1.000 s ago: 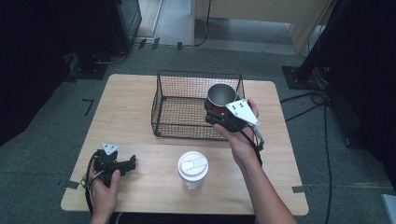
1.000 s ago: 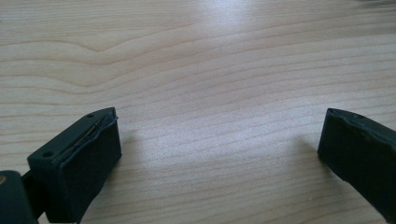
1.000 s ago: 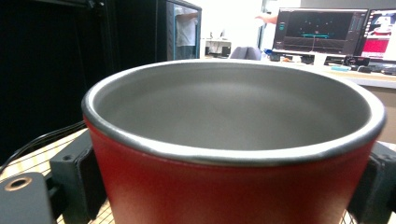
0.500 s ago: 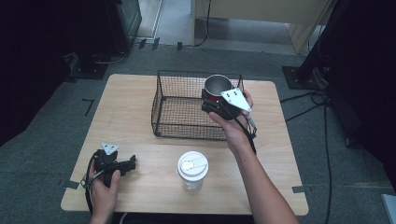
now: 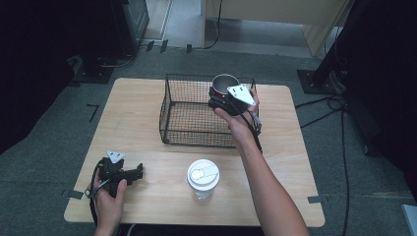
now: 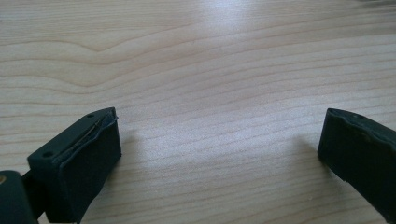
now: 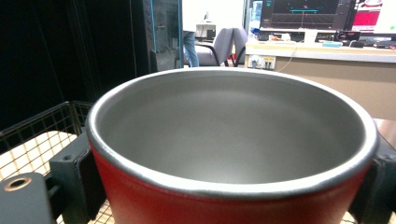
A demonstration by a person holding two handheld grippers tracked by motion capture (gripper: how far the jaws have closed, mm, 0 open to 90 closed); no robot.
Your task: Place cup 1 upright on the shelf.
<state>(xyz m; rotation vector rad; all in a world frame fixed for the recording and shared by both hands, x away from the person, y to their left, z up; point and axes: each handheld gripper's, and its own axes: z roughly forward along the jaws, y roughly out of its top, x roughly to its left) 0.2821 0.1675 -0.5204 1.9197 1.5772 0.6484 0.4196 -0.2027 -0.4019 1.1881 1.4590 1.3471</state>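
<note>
Red outside and steel inside, the cup (image 5: 224, 84) hangs clamped in the right hand-held gripper (image 5: 220, 96) above the wire basket's (image 5: 196, 138) far right corner; the left hand-held gripper (image 5: 139, 171) rests on the worktop (image 5: 147, 98) near a lidded cup (image 5: 202, 179). Left gripper view: jaws wide apart, empty. Right gripper view: jaws pinch the cup (image 7: 233, 154); lowered carelessly, it could catch the mesh and tip. No readable writing.

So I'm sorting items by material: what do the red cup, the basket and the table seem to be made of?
Red cup: apparently metal, with a dull grey brushed inside, rolled rim and red-coated outside. Basket: thin black wire mesh, likely coated steel. Table: pale wood or wood-look laminate, with visible grain and a matte finish.
</note>
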